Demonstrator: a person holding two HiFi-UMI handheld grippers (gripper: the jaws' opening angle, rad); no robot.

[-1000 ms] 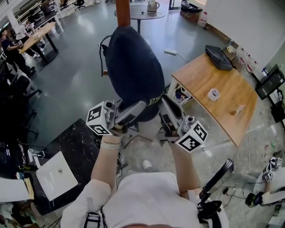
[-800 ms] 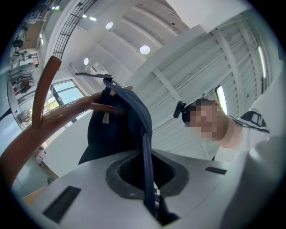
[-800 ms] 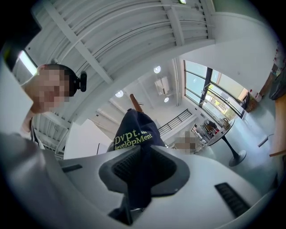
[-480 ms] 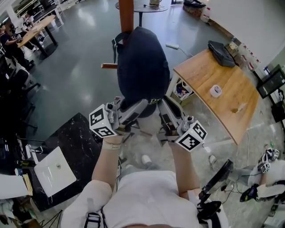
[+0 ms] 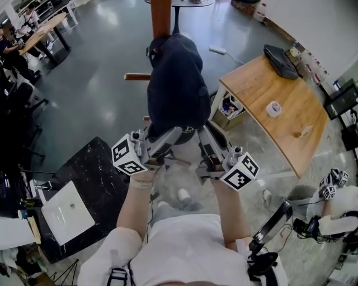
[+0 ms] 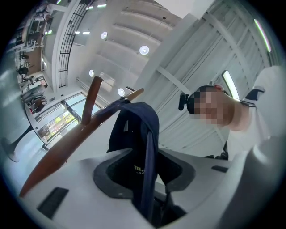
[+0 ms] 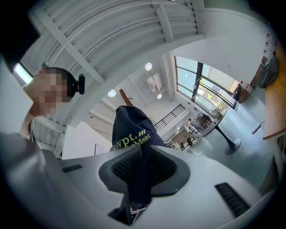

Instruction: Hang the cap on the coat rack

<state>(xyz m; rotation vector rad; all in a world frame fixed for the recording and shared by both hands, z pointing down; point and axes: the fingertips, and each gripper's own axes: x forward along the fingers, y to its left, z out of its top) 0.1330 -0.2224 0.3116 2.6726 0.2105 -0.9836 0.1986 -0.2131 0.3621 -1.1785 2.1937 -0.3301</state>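
Now the cap (image 5: 174, 84) hangs dark and long against the coat rack (image 5: 160, 17). Its top is draped near the post and its lower rim reaches down to both tongs. The left gripper (image 5: 178, 133) has just been opening its jaws. They stand apart with the rim's edge between them, and the pads do not press on it. The right gripper (image 5: 205, 129) is clamped on the rim below the printed lettering.

The main risk is that the cap is not truly caught. In the left gripper view the fabric seems to lie over a slanted wooden arm (image 6: 67, 152) of the rack. How far that arm reaches inside the crown is hidden, so I cannot be sure.

If the right tongs let go while the cloth only rests on the tip, the cap may slide off to the floor. A downward tug with the right jaws shut could drag it off too, or rock the rack. The loose rim might also snag on the left jaws as they draw away.
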